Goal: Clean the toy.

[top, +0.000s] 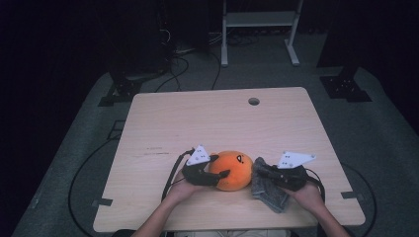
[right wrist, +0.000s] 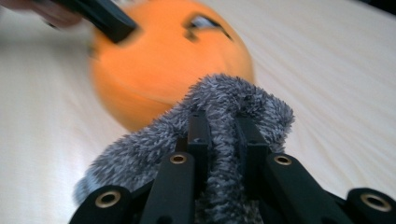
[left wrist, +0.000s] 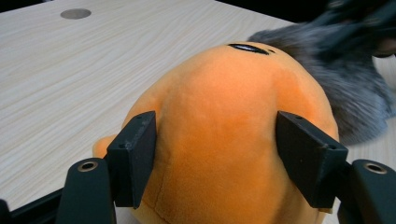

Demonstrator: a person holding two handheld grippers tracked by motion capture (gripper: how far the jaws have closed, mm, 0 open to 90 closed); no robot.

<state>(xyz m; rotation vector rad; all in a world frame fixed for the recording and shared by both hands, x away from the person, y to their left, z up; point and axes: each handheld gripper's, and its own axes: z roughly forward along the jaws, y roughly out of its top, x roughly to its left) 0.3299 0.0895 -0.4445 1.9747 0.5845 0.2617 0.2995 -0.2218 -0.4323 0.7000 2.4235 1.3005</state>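
1. The left claw (top: 221, 167) sits near the counter's (top: 197, 118) front edge, left of its middle, its jaws partly spread and pressed against both flanks of the orange plush toy (top: 233, 170).
2. The orange plush toy rests on the counter near the middle of the front edge, between the two claws.
3. The grey fuzzy cloth (top: 267, 190) lies just right of the toy, touching it.
4. The right claw (top: 261, 170), toward the front right corner, is clamped tight on a fold of that cloth.
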